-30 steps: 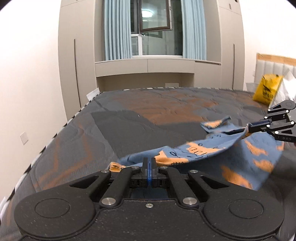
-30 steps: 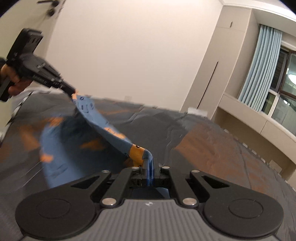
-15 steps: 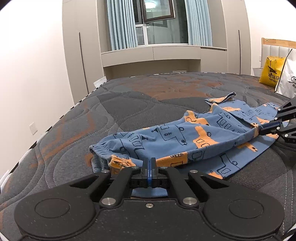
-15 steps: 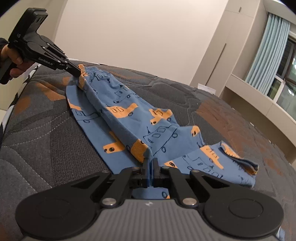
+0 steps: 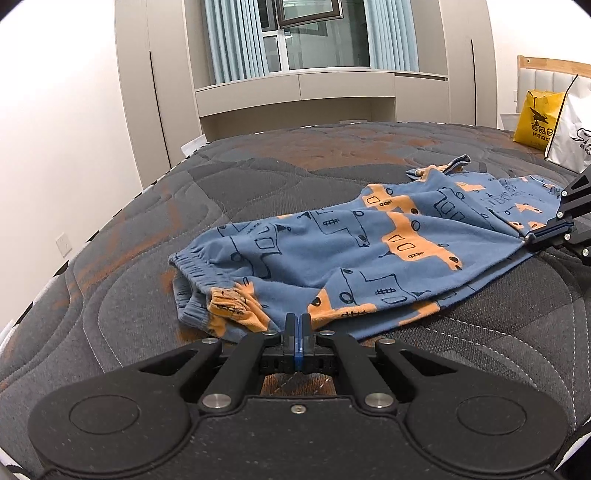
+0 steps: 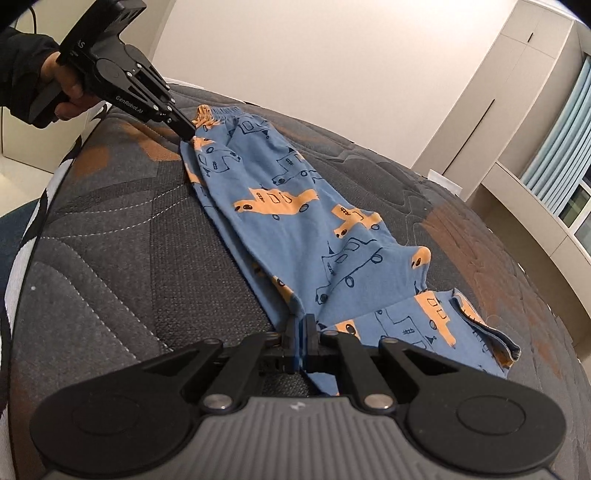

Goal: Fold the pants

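Lying stretched across the near part of the mattress, the blue pants with orange vehicle prints rest flat on the quilted grey and orange surface, folded lengthwise so one leg lies over the other. The elastic waistband is at the end nearest the left gripper, whose jaws are pressed together on the fabric edge just beside that waistband; cloth bunches in orange folds right at its tips. At the other end, the right gripper has its jaws clamped on the pants' near edge where the legs begin, with the cuffs spread out to its right on the mattress. Between the two grippers the near edge of the cloth runs in a fairly straight line. In the right wrist view a hand in a dark sleeve holds the left gripper's handle. Beyond the pants, a yellow bag and a white bag stand at the far right by a headboard, and pale cabinets sit under a curtained window.
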